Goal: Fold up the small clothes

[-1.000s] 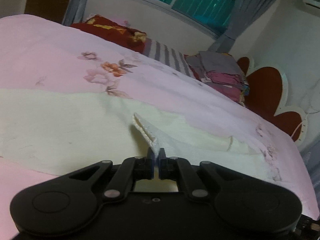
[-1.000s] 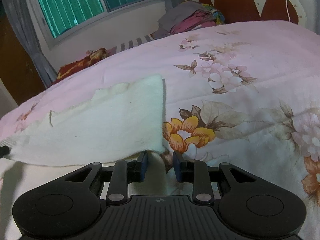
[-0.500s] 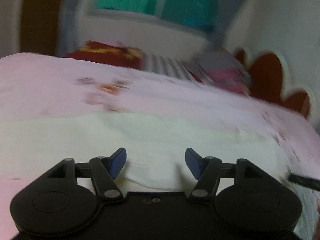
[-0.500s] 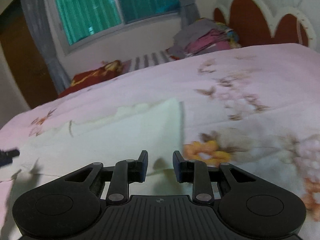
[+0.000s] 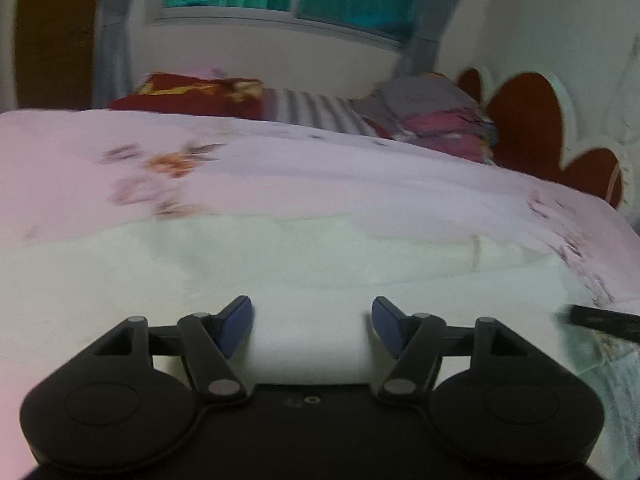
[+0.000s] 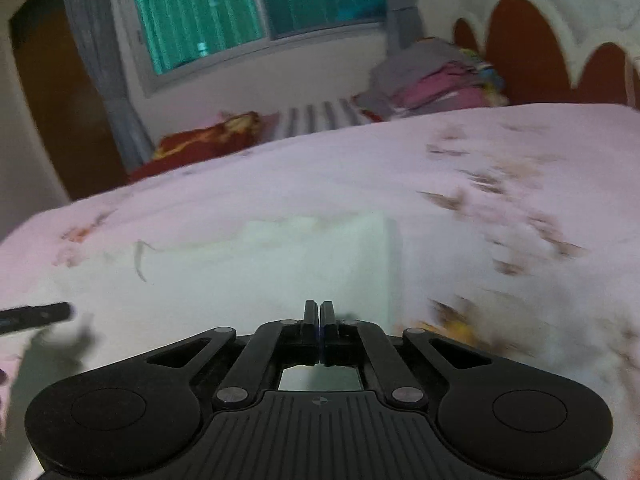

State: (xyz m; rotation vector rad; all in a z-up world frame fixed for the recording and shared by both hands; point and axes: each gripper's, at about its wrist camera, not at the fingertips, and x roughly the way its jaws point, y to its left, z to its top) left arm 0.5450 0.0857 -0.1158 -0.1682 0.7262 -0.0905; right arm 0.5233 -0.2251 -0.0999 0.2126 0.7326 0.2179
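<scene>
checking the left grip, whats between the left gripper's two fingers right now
Only the cream cloth lying flat on the bed; the left gripper is open and grips nothing, per the left wrist view.

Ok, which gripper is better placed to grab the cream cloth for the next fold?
Left, probably. The left gripper is open, jaws spread over the cream fabric garment lying on the pink floral bedsheet. The right gripper has its jaws together near the garment's edge, apparently holding nothing, and would need opening first.
</scene>
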